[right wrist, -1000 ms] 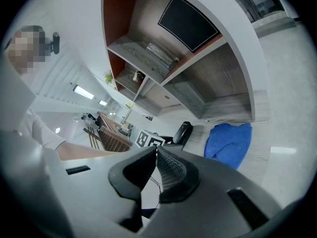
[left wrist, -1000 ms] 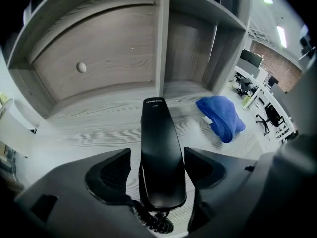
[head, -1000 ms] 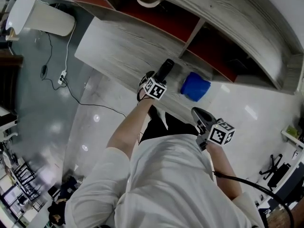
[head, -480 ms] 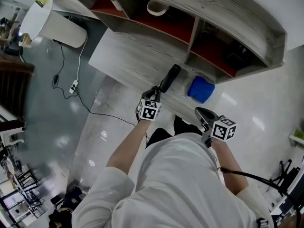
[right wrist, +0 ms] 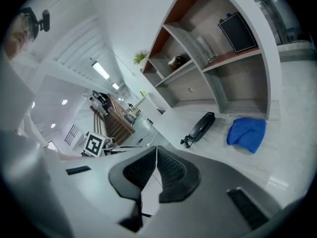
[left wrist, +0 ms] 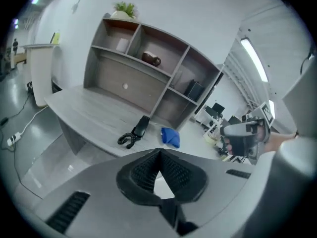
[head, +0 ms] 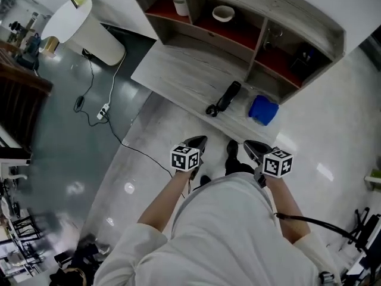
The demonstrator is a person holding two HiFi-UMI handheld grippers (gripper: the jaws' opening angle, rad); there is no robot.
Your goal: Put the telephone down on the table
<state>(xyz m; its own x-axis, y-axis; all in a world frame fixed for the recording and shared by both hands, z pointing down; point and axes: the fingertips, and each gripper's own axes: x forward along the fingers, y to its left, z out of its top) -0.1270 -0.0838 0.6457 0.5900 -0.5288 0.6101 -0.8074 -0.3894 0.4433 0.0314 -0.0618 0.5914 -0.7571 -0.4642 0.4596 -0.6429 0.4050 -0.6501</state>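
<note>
Telephone lies flat on the table, its coiled cord at the near end. It is just beside a blue cloth and in front of the shelf. Both grippers hang well apart from it, off the table's near edge. The left gripper has its jaws pressed together, empty. The right gripper is the same, tips meeting on nothing.
</note>
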